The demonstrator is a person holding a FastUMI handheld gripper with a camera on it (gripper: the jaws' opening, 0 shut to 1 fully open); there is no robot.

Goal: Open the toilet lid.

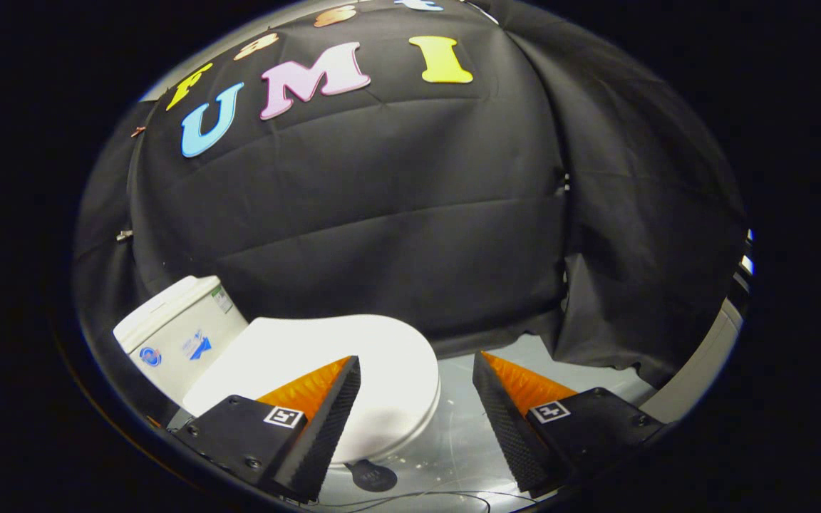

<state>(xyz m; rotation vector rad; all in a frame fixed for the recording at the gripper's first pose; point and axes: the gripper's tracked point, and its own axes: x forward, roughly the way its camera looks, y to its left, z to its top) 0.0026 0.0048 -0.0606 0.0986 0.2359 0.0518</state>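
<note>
While my gripper (416, 367) hangs with its fingers spread apart on nothing, the closed lid (353, 356) lies just ahead, front edge between them.

We saw gripper (416, 370) fingers spread apart, toilet lid (353, 356) down, partly between them; tank (179, 331) behind lid, floor (453, 442) beneath.

Grey glossy floor (467, 434) carried the white toilet (353, 370), lid down; a dark round disc (373, 476) and thin cable (439, 494) lay beside its base.
</note>
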